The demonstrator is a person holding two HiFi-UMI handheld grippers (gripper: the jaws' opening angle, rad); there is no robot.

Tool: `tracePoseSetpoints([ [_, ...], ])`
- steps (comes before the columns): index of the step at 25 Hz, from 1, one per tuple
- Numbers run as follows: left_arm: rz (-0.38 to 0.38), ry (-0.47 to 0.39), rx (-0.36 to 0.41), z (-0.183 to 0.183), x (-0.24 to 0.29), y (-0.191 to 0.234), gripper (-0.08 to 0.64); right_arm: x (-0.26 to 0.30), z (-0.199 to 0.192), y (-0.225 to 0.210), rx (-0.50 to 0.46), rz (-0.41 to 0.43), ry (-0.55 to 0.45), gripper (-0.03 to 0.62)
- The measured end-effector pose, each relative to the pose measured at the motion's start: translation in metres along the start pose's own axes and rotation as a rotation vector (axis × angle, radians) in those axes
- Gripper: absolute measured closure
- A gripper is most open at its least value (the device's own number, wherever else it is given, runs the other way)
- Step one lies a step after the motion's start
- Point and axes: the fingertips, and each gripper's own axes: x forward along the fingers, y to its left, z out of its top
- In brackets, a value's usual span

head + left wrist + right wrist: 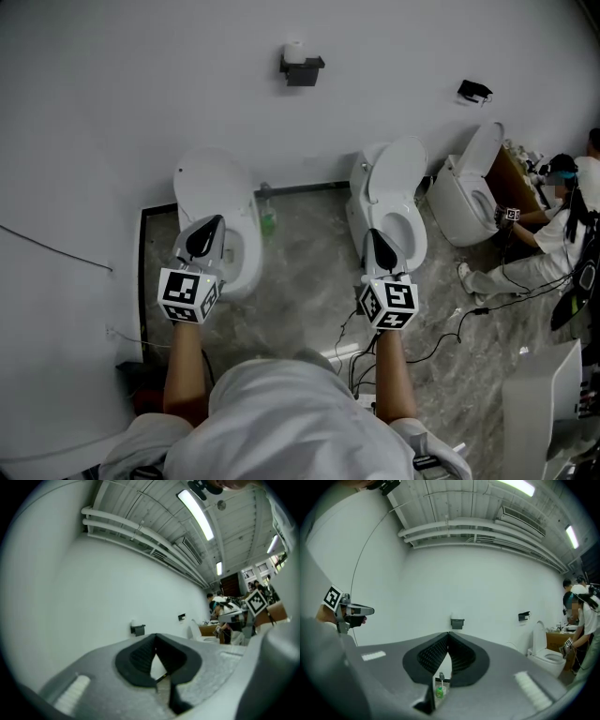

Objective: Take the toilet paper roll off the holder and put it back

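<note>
A dark holder [303,70] hangs on the white wall with a white toilet paper roll [294,52] on top of it. Both grippers are well short of it, pointing level toward the wall. My left gripper [210,228] is over the left toilet, shut and empty. My right gripper [376,242] is over the middle toilet, its jaws together with nothing between them. In the left gripper view the holder [138,630] shows just left of the closed tips [156,636]. In the right gripper view the holder [457,623] sits straight above the closed tips [448,633].
Two toilets [220,216] [394,202] stand below the wall, with a green bottle [269,223] between them. A second holder [473,91] is on the wall at the right. A third toilet [469,192] and a crouching person [548,234] are at the right. Cables [441,342] lie on the floor.
</note>
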Motion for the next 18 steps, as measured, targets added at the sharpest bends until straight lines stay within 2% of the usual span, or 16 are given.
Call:
tracePoseSetpoints([
  [9,-0.029,0.004,-0.012,-0.010,0.036,0.013,0.560,0.027,-0.002,-0.015,-0.041,-0.031,-0.030,0.594],
  [18,-0.015,0.032,-0.006,-0.021,0.132,0.020,0.560,0.108,-0.011,-0.075,-0.030,0.008,-0.046,0.594],
])
